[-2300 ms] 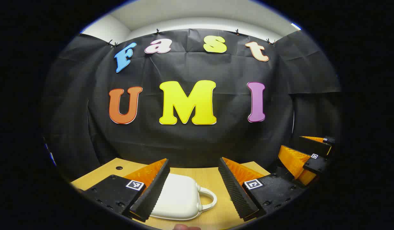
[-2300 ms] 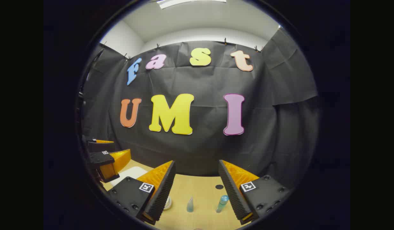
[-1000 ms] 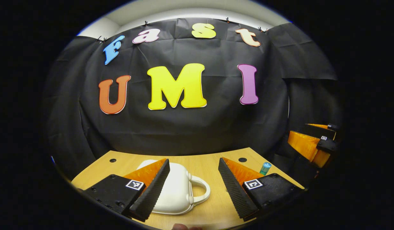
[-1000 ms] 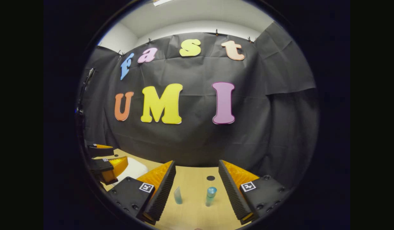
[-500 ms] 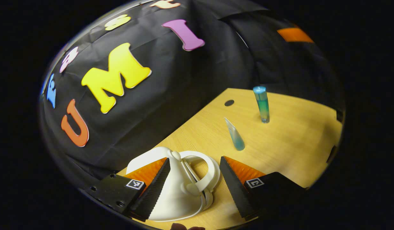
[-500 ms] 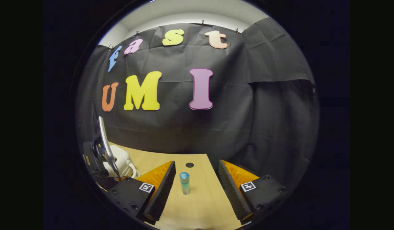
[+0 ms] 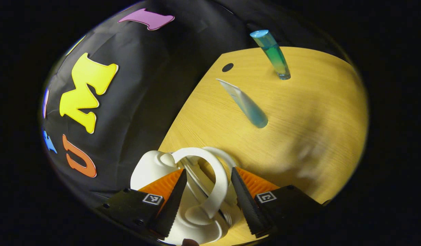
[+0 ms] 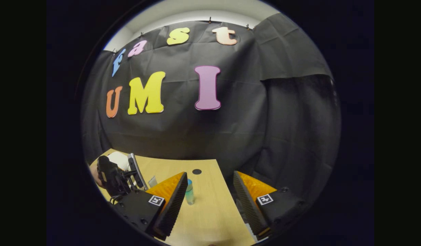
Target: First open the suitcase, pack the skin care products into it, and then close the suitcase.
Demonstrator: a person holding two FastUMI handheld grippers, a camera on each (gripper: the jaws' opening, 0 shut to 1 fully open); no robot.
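**Left gripper at the suitcase handle, opening step in hand**

In the left gripper view, the left gripper sits low over the small white suitcase, its fingers spread to either side of the looped handle — not pinching it. The case looks shut or barely parted; I cannot tell which. Judging by this, opening is the step in hand, and the next move calls for closing on the handle or lid edge and lifting without dragging the light case across the wooden table.

Further right stand the skin care products, well apart from the case: a squeeze tube on its cap, then a blue-green bottle, both unpacked.

The right gripper view adds what the left cannot — the right gripper, fingers spread and empty, hovering near the bottle, with the left tool's body at its left edge.
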